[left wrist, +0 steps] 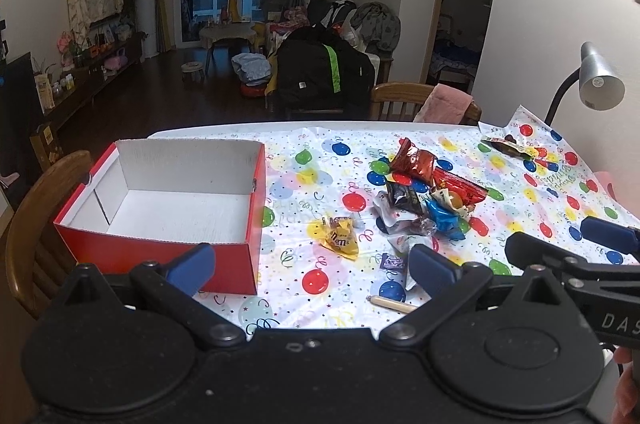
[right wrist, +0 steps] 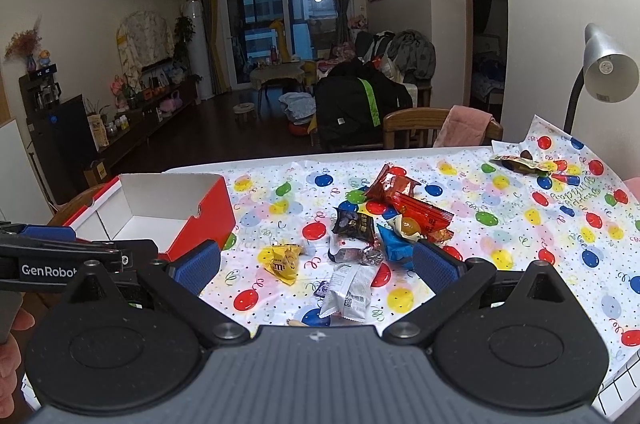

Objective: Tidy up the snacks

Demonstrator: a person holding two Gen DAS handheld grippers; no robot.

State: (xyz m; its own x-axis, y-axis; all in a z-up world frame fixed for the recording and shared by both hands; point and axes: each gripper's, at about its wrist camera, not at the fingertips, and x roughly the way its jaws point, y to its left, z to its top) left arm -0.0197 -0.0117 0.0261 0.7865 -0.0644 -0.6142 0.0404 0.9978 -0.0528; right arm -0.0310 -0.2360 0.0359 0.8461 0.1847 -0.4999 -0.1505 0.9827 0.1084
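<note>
We hold the left gripper and right gripper spread wide, gripping nothing. The snacks lie at 1 o'clock; the box at 10.

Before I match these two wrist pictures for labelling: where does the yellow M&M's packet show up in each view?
Left wrist view: the yellow M&M's packet lies on the balloon tablecloth just below centre, right of the red box.
Right wrist view: the packet lies left of centre, right of and nearer than the red box.
Shared landmark: the red box, empty inside, with the snack pile to the packet's right.
</note>
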